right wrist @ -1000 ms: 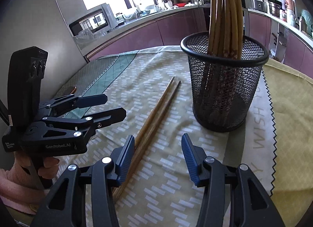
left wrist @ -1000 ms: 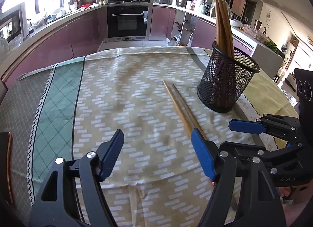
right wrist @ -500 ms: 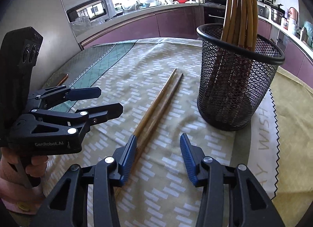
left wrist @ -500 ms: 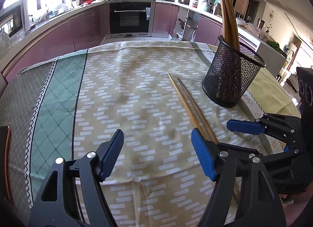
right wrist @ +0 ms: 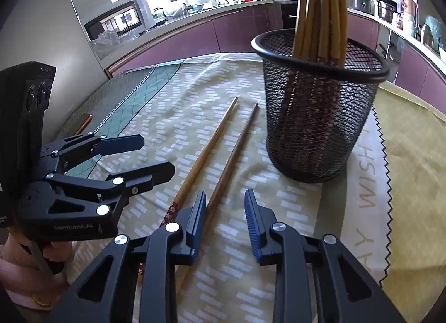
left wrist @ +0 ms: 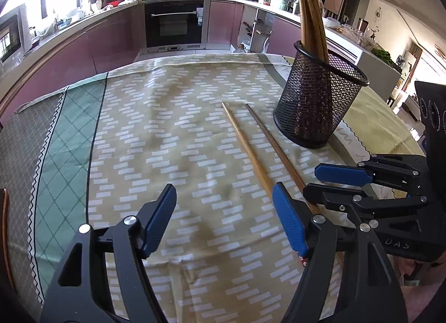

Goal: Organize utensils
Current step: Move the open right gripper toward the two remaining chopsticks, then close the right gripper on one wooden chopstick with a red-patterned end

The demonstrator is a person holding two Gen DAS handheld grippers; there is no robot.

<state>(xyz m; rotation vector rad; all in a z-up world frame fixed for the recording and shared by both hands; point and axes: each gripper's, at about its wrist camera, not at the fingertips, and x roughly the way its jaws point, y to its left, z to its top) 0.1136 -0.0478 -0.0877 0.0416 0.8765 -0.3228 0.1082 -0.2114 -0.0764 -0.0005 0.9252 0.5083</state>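
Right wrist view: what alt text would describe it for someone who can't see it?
The right gripper hovers over a patterned tablecloth, its blue jaws closing beside the darker of two loose chopsticks, with nothing clearly between them. A black mesh holder full of chopsticks stands just behind, and the open left gripper waits at left.

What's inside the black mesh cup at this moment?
The mesh cup holds a bundle of wooden chopsticks standing upright, tops rising well above the rim. Their lower ends show only dimly through the mesh; the cup's bottom and an exact count cannot be made out.
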